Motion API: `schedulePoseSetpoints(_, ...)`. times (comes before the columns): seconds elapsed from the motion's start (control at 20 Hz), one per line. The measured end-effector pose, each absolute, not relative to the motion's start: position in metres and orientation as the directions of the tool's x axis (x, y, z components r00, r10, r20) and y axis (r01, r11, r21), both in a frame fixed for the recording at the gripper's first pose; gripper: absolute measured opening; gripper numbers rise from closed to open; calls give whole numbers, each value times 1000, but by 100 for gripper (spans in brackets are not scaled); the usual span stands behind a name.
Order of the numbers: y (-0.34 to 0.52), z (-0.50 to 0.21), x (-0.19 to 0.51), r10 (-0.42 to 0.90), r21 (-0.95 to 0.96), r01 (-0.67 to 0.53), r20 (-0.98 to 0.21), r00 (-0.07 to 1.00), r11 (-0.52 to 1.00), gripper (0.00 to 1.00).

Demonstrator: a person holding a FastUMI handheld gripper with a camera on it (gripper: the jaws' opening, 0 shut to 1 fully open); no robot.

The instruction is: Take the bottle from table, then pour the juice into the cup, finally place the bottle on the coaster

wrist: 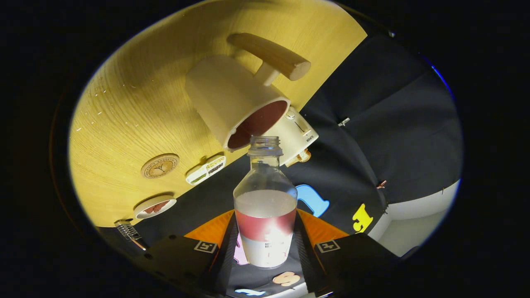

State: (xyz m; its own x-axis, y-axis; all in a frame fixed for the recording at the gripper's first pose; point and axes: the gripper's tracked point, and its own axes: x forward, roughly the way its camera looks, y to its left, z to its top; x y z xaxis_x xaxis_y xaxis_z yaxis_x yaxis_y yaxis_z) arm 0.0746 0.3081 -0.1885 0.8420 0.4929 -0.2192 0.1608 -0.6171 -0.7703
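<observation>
While the gripper [265, 248] holds the bottle [265, 207] clamped between its two fingers, pressing on the labelled lower body, the whole view is rolled over, so the bottle is tipped toward the cup [236, 101]. Its open, capless neck sits just in front of the cup's rim, with the dark interior of the cup directly behind it. The juice inside looks pale and reaches roughly mid-height, well short of the neck.

The main risk, as I judge it, is alignment: the neck appears level with the near lip of the cup, not clearly over its opening, and I cannot tell from this angle how far apart they truly are. If the tilt deepens before the mouth is over the opening, the juice could run down the outside of the cup onto the desk [124, 124]. A sudden tilt could also make the liquid surge and overshoot. Pushing forward might knock the rim, and the long wooden handle [271, 56] on the cup's far side could make it swing.

Further out lies the round coaster [160, 166], well apart from the cup, next to a small flat packet [205, 169] and a shallow dish [155, 206].
</observation>
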Motion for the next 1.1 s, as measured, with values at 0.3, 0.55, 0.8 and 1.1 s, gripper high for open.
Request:
schedulePoseSetpoints(0.3,311,-189,73,512,-747,190,-226,829,-638,71)
schedulePoseSetpoints(0.55,311,-189,71,513,-747,190,-227,828,-637,71)
schedulePoseSetpoints(0.8,308,-188,72,497,-768,161,-226,838,-620,71)
schedulePoseSetpoints(1.1,297,-194,67,438,-871,18,-230,869,-491,71)
